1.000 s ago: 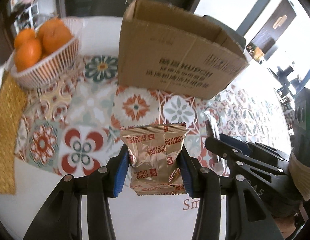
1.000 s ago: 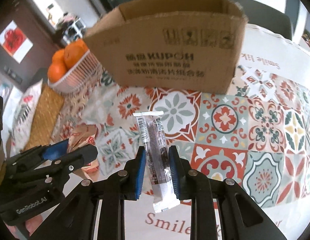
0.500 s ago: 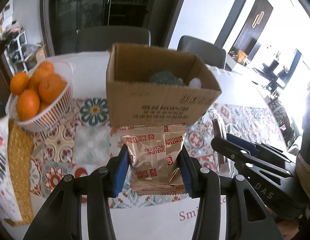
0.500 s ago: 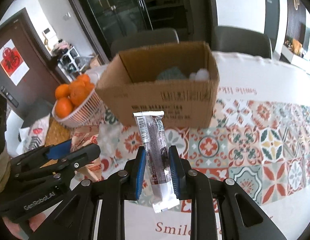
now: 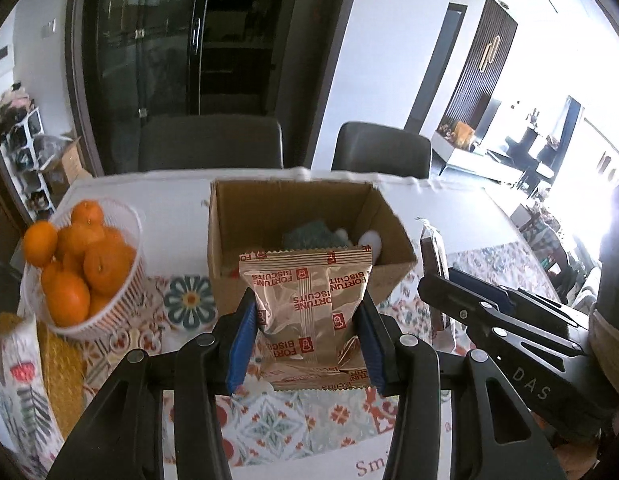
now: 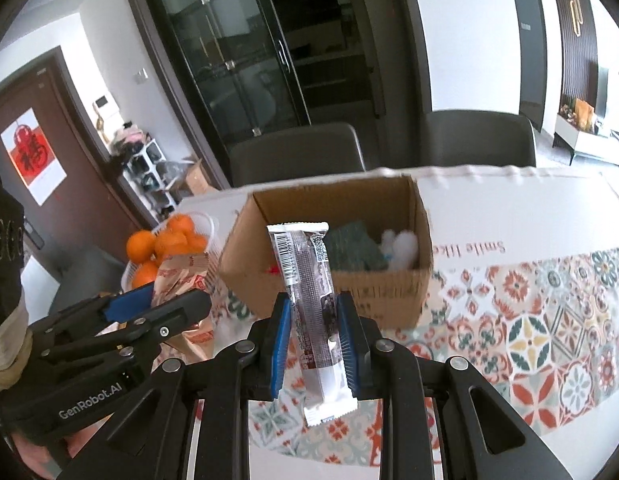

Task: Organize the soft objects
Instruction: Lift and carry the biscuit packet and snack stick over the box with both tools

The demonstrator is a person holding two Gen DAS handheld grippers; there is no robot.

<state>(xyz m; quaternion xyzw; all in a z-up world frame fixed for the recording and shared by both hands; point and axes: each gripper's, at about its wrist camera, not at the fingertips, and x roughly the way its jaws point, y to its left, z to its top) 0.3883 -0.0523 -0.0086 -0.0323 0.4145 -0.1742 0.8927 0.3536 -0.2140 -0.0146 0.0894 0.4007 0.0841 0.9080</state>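
Note:
My left gripper (image 5: 307,320) is shut on a gold Fortune Biscuits packet (image 5: 309,312) and holds it upright above the table, in front of the open cardboard box (image 5: 229,240). My right gripper (image 6: 313,328) is shut on a long dark snack bar wrapper (image 6: 309,292), also raised before the box (image 6: 389,292). Inside the box lie a dark green soft item (image 6: 353,250) and a white fluffy item (image 6: 401,246). The right gripper also shows at the right of the left wrist view (image 5: 441,280); the left gripper shows at the left of the right wrist view (image 6: 169,300).
A white basket of oranges (image 5: 81,268) stands left of the box. A gold woven mat (image 5: 57,360) lies at the left edge. A patterned tablecloth (image 6: 549,320) covers the table. Two dark chairs (image 5: 213,144) stand behind the table.
Both grippers have risen with their packets. The views now look down into the box, and its contents show more fully.

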